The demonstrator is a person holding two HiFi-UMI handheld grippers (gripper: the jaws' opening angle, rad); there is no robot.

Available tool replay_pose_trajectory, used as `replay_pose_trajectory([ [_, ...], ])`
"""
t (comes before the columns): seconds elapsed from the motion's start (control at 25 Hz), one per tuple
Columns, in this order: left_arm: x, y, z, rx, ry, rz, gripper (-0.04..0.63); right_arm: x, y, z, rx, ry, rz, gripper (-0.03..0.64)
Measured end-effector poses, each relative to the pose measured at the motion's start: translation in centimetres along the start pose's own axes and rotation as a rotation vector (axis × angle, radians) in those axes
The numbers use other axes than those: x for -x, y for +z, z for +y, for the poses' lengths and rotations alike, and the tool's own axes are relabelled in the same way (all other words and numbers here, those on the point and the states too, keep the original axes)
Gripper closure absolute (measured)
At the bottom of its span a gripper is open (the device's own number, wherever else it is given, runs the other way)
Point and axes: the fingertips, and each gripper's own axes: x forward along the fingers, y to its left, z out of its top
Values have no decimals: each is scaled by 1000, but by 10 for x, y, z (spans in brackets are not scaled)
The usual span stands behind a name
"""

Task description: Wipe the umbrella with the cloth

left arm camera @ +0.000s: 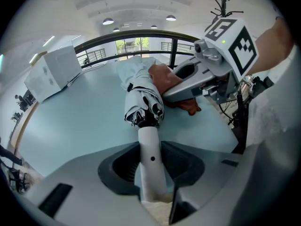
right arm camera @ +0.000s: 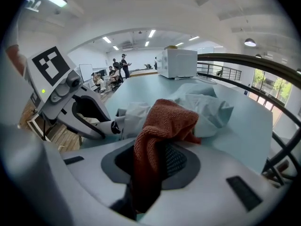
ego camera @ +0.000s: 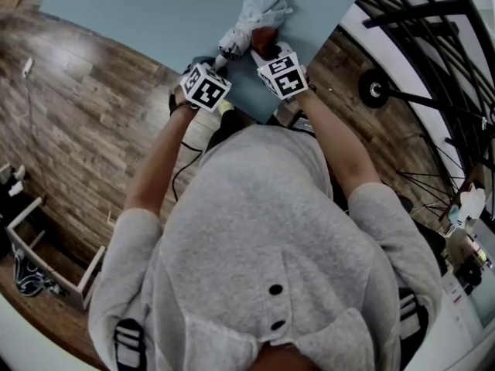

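A person in a grey hooded top (ego camera: 255,230) bends over a folded white umbrella (ego camera: 251,22) lying on a pale blue table (ego camera: 139,14), with a gripper in each hand. The left gripper (left arm camera: 151,160) is clamped on the umbrella's white handle (left arm camera: 150,142), its jaws set wide around it at the end nearest the person. A small dark dot marks the handle. The right gripper (right arm camera: 154,164) pinches a rust-red cloth (right arm camera: 162,124), whose free end drapes onto the umbrella's bunched canopy just past the handle. Both grippers sit close together at the umbrella's handle end. Each carries a cube (ego camera: 206,88) faced with bold black-and-white square markers.
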Motion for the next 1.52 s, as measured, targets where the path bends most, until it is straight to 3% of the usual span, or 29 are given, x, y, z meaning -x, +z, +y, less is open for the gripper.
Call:
replay_pose_trajectory([
  [0.36, 0, 1, 0, 1, -1, -3, 443, 4, 1, 17, 4, 66, 29, 509],
  [0.8, -1, 2, 1, 4, -6, -13, 443, 15, 17, 57, -36, 266, 36, 509],
  [1.12, 0, 1, 1, 14, -10, -37, 443, 44, 77, 103, -55, 619, -68, 509],
  [1.2, 0, 1, 0, 15, -16, -38, 443, 45, 91, 99, -85, 660, -83, 509],
  [1.28, 1, 0, -1, 15, -19, -37, 443, 32, 89, 83, -90, 611, -46, 509],
  [1.44, 1, 0, 0, 12, -20, -36, 443, -1, 70, 34, -4, 372, 85, 509],
  [1.52, 1, 0, 1, 13, -22, -36, 443, -5, 70, 23, 19, 323, 111, 509],
])
